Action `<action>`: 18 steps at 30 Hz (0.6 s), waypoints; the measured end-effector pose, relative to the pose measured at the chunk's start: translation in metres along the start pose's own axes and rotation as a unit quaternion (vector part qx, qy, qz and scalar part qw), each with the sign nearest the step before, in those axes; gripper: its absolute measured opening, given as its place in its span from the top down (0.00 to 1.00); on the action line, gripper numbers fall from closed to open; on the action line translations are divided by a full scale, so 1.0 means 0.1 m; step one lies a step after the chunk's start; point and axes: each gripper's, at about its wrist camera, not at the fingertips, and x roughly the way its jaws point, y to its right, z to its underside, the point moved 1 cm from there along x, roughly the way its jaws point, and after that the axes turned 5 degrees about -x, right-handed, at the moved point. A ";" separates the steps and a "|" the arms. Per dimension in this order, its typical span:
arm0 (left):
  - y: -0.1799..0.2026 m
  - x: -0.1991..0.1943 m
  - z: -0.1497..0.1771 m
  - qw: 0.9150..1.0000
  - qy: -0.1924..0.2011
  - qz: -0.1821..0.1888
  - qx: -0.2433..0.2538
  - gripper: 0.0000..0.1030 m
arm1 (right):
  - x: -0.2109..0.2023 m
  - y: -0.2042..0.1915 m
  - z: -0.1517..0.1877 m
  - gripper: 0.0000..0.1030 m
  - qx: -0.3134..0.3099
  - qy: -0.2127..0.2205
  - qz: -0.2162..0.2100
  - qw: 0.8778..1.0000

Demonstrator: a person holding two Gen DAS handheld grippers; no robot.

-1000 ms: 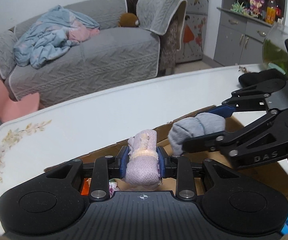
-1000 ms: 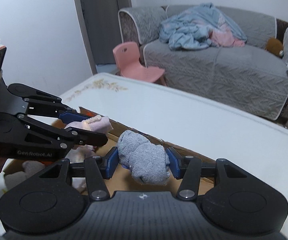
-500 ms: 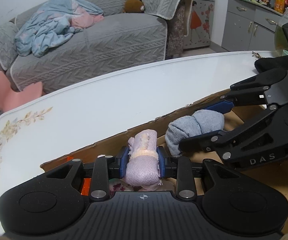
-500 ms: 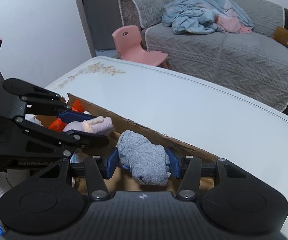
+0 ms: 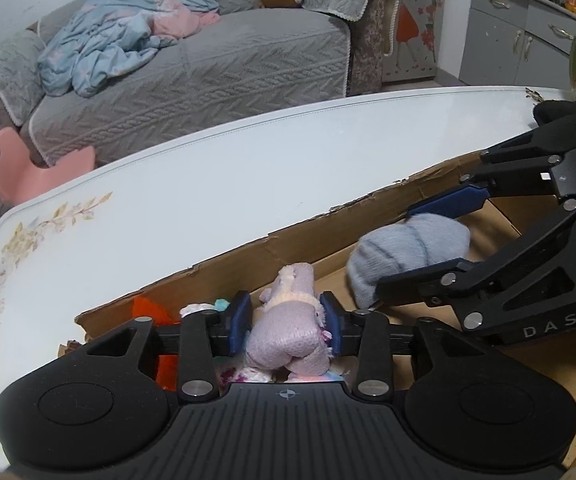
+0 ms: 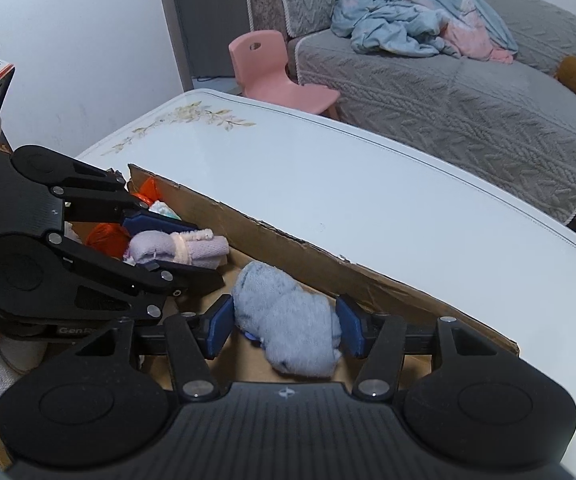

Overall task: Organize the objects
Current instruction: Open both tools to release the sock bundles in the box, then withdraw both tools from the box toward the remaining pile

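Note:
My left gripper [image 5: 286, 319] is shut on a rolled lilac sock [image 5: 288, 336] and holds it inside the cardboard box [image 5: 248, 252], above several rolled socks. It also shows in the right wrist view [image 6: 176, 249], sock [image 6: 184, 249] between its pads. My right gripper [image 6: 286, 326] holds a rolled grey sock [image 6: 288, 328] low inside the box [image 6: 288, 240], its blue pads spread wide at the sock's sides. The same grey sock [image 5: 407, 252] shows in the left wrist view, to the right of the lilac one.
The box lies on a white table [image 5: 208, 184] with a floral print. Orange rolled socks [image 6: 106, 238] lie in the box's left end. A grey sofa [image 5: 192, 72] and pink child's chair [image 6: 276, 72] stand beyond the table. A grey cabinet [image 5: 527, 32] stands at the right.
Both grippers have come down into the box with their socks. The right gripper's pads stand wider around the grey sock than before.

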 end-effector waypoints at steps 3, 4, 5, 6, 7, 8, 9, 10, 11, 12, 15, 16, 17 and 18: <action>0.01 -0.02 0.01 1.000 -0.003 -0.002 0.002 0.48 | 0.00 0.00 -0.01 0.46 -0.004 -0.004 0.005 1.000; 0.01 -0.02 0.01 1.000 -0.004 -0.004 0.004 0.44 | -0.01 0.00 -0.01 0.43 -0.006 -0.004 0.008 1.000; 0.01 -0.02 0.01 1.000 -0.004 -0.006 0.003 0.39 | -0.01 -0.01 -0.02 0.41 -0.006 -0.004 0.009 1.000; 0.01 -0.02 0.01 1.000 -0.005 -0.005 0.001 0.38 | -0.01 0.00 -0.02 0.40 -0.005 -0.004 0.009 1.000; 0.01 -0.03 0.02 1.000 -0.005 -0.004 0.000 0.36 | -0.02 0.00 -0.02 0.37 -0.005 -0.003 0.010 1.000; 0.01 -0.03 0.02 1.000 -0.006 -0.005 -0.001 0.35 | -0.03 0.01 -0.02 0.36 -0.005 -0.003 0.010 1.000; 0.02 -0.03 0.02 1.000 -0.006 -0.005 -0.001 0.35 | -0.03 0.01 -0.01 0.36 -0.006 -0.003 0.010 1.000; 0.03 -0.04 0.02 1.000 -0.006 -0.006 -0.001 0.34 | -0.04 0.01 -0.01 0.36 -0.007 -0.005 0.011 1.000; 0.04 -0.04 0.02 1.000 -0.006 -0.006 -0.001 0.33 | -0.04 0.01 -0.02 0.36 -0.008 -0.005 0.012 1.000; 0.04 -0.05 0.02 1.000 -0.005 -0.005 -0.002 0.32 | -0.05 0.00 -0.01 0.36 -0.010 -0.005 0.013 1.000; 0.05 -0.10 0.01 1.000 -0.001 -0.006 -0.002 0.28 | -0.10 0.00 0.00 0.34 -0.008 -0.001 0.014 1.000; 0.06 -0.12 0.00 1.000 -0.001 -0.006 -0.002 0.27 | -0.12 -0.01 0.00 0.33 -0.008 -0.001 0.013 1.000; 0.06 -0.15 0.00 1.000 0.001 -0.005 -0.002 0.26 | -0.14 -0.01 0.00 0.31 -0.009 0.000 0.014 1.000; 0.06 -0.18 -0.01 1.000 0.003 -0.004 -0.003 0.25 | -0.16 -0.01 0.00 0.30 -0.009 0.002 0.017 1.000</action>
